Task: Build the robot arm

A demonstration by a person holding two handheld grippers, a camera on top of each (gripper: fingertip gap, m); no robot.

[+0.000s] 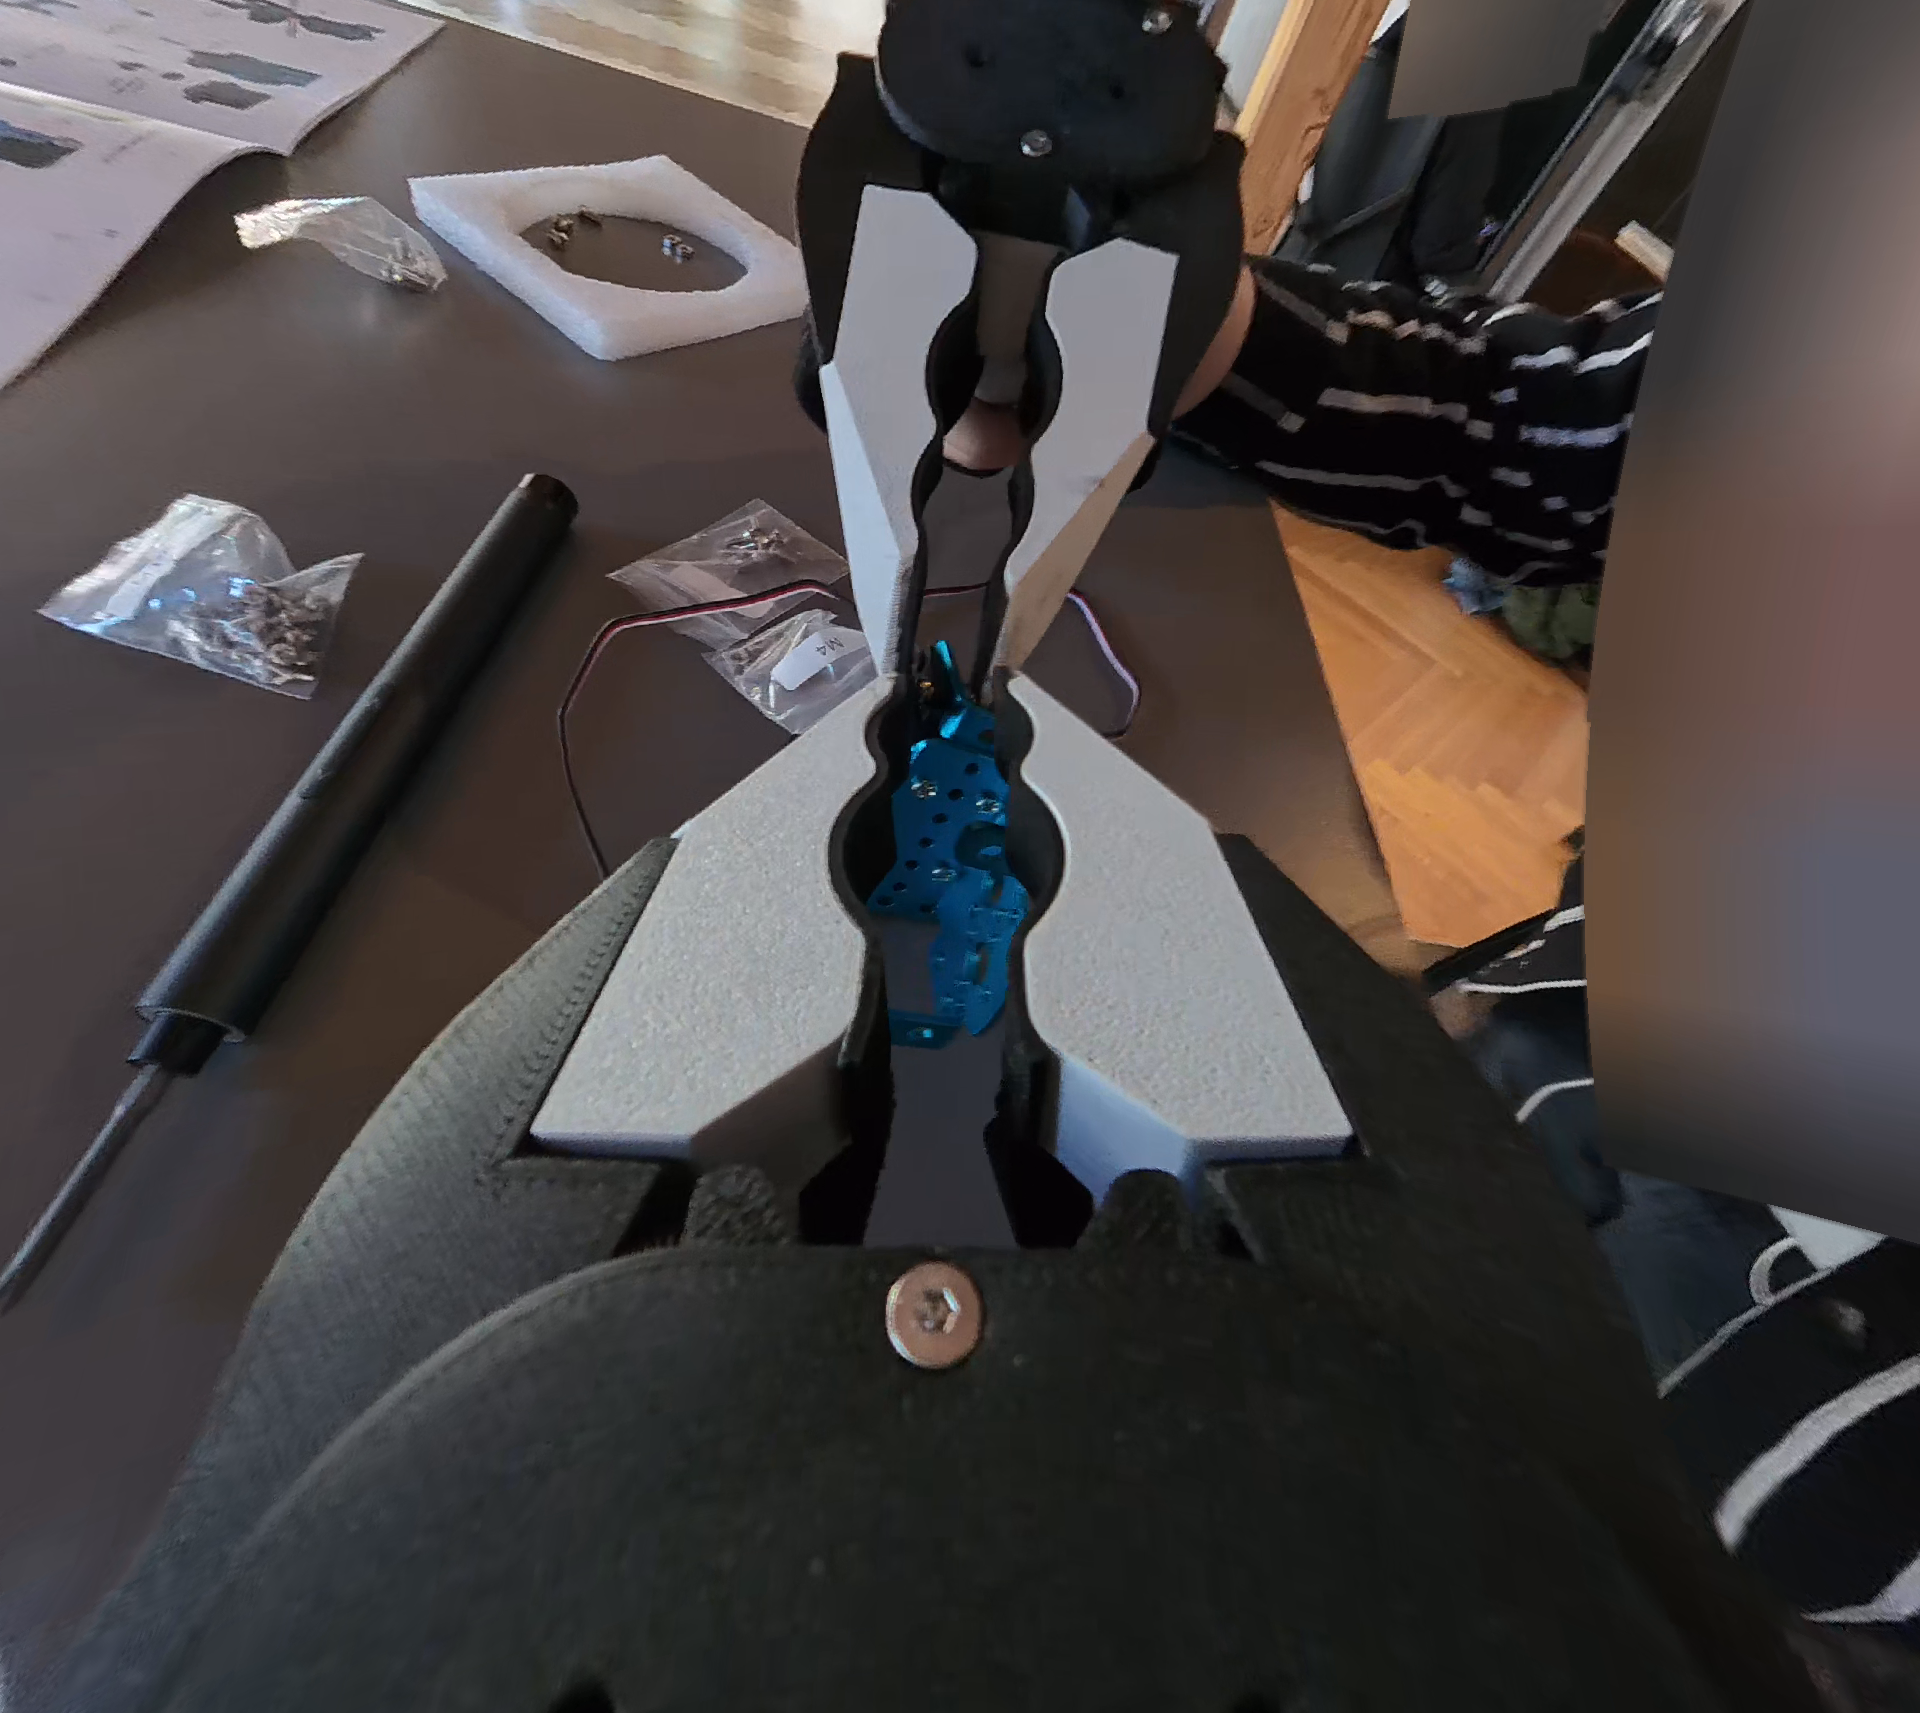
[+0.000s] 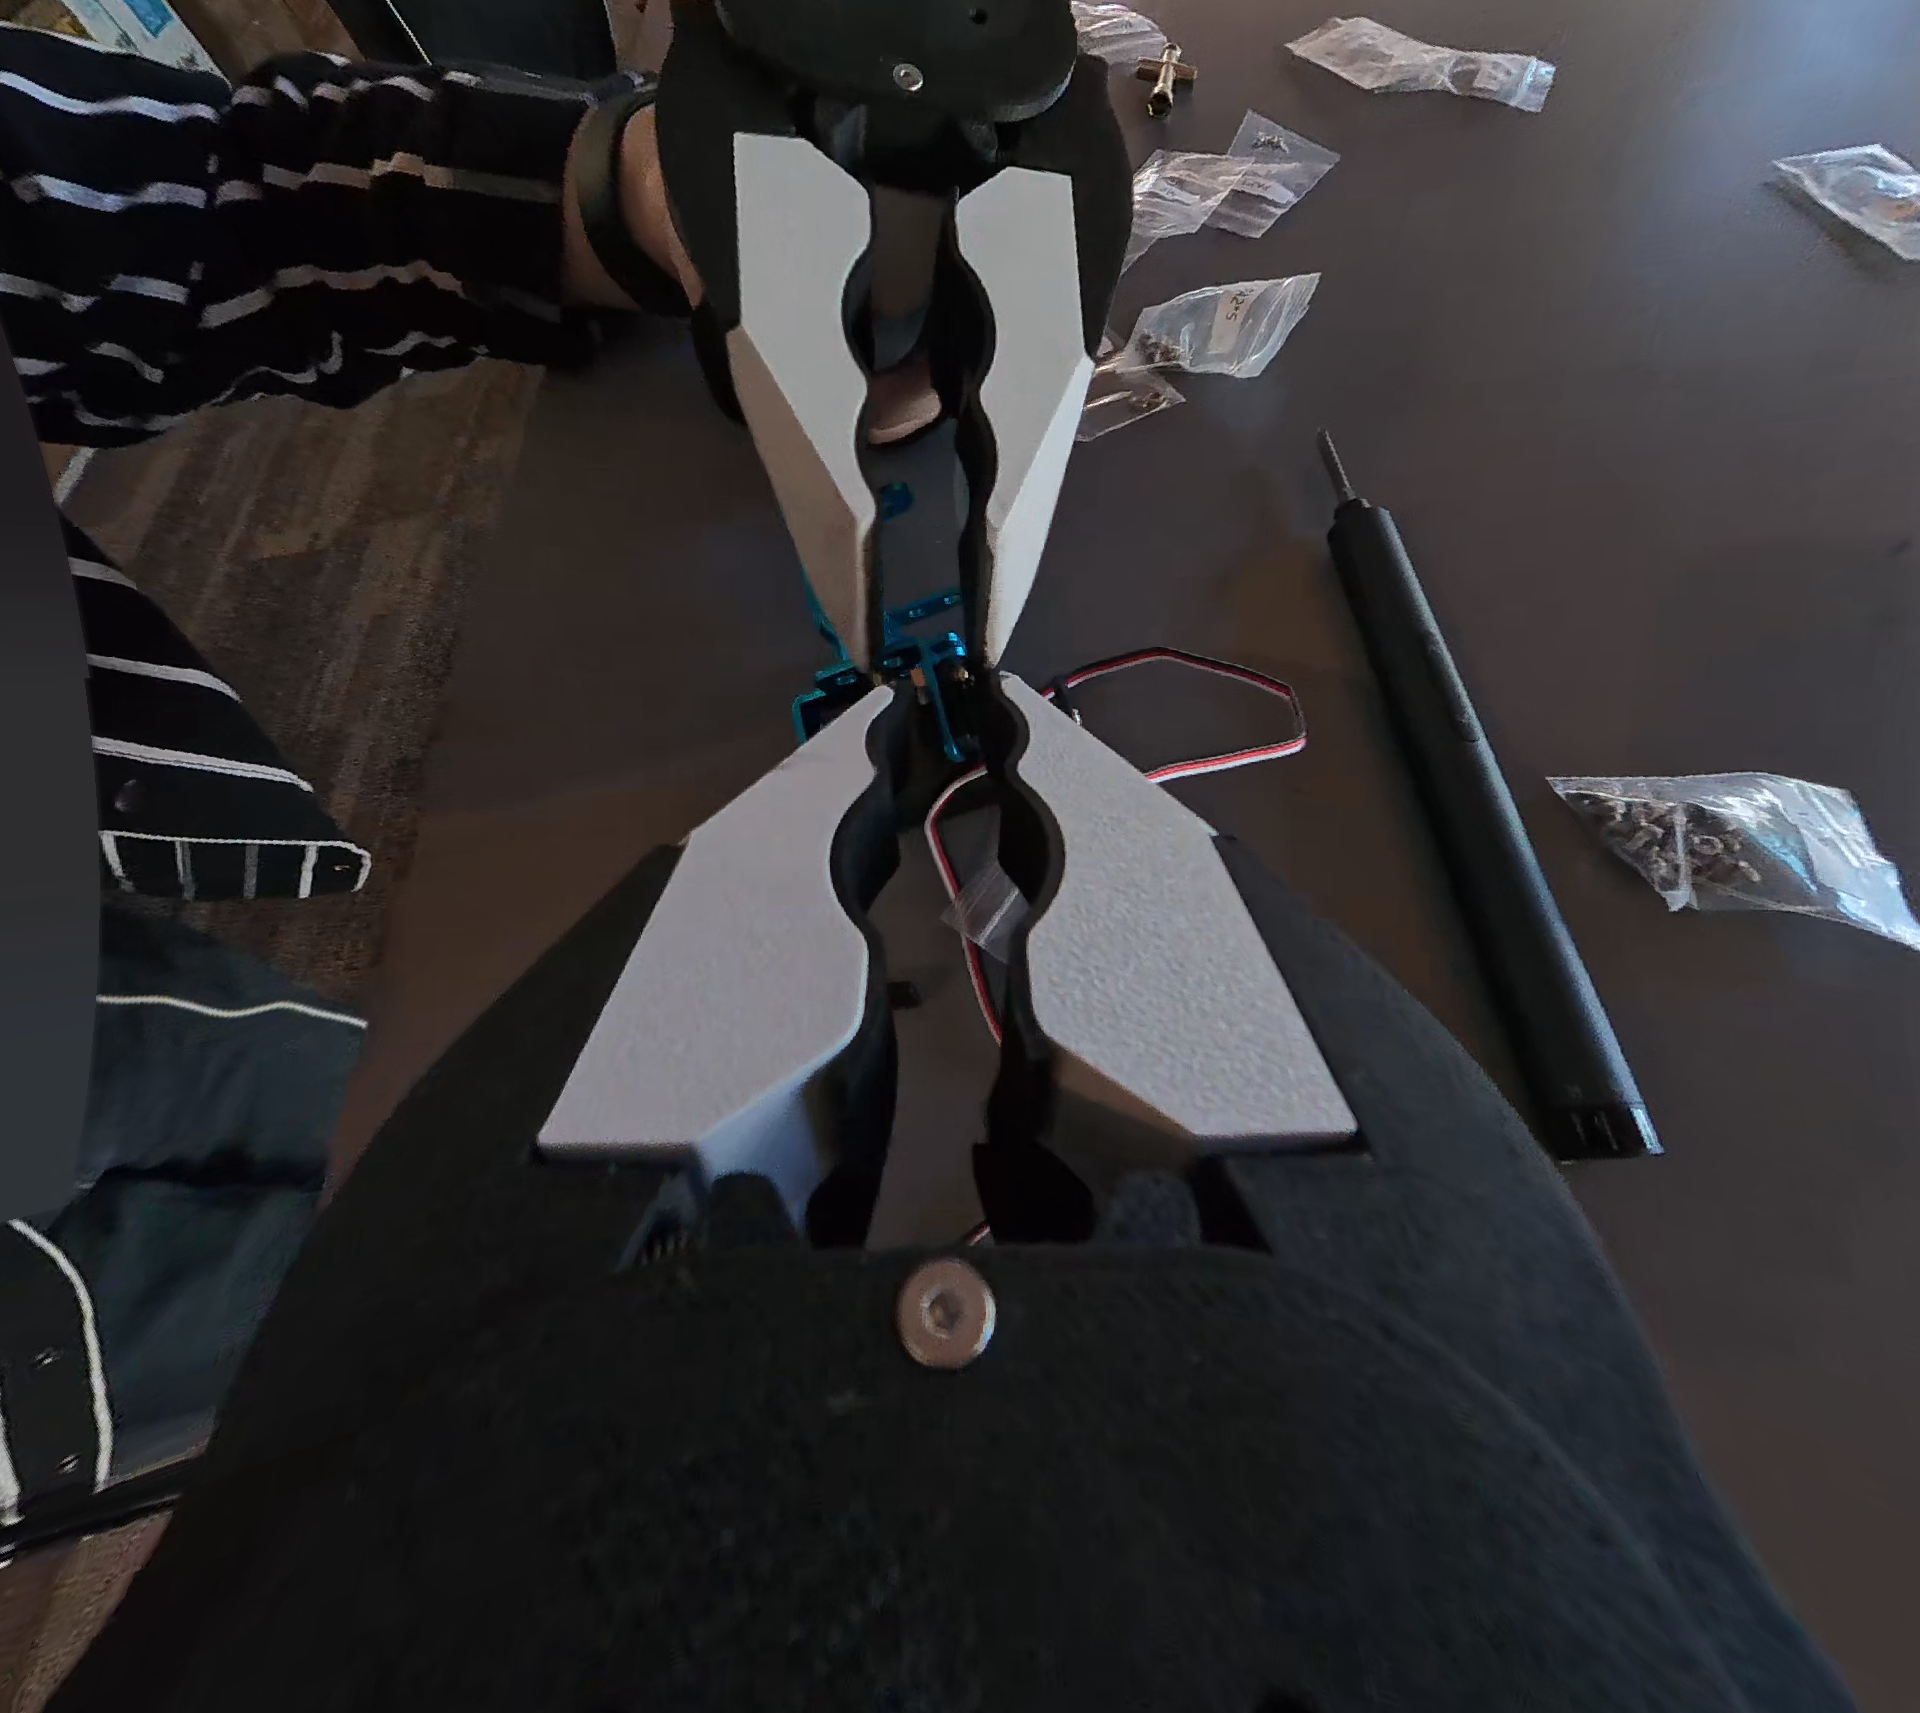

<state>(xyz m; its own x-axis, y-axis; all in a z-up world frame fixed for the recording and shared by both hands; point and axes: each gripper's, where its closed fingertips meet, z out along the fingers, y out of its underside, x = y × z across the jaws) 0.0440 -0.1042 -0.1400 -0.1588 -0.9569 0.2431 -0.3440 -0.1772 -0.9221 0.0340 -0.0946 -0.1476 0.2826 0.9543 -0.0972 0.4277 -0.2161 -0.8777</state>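
A blue perforated metal bracket assembly (image 1: 951,842) with a small servo and a red, white and black wire (image 2: 1195,676) sits just above the dark table (image 1: 436,416). My left gripper (image 1: 945,692) is closed around it from one side, with the bracket showing between its fingers. My right gripper (image 2: 948,692) meets it tip to tip from the opposite side, shut on the bracket's end (image 2: 925,661). The right gripper also shows in the left wrist view (image 1: 940,666), and the left gripper shows in the right wrist view (image 2: 925,647). How much of the bracket touches the table is hidden.
A long black screwdriver (image 1: 353,770) lies to one side, also seen in the right wrist view (image 2: 1475,832). Several small bags of screws (image 1: 208,593) (image 2: 1745,842), a white foam frame (image 1: 613,250), open printed pages (image 1: 156,63) and a cross wrench (image 2: 1164,71) lie around. The table edge (image 1: 1320,624) is close. My left and right fingertips are right by each other.
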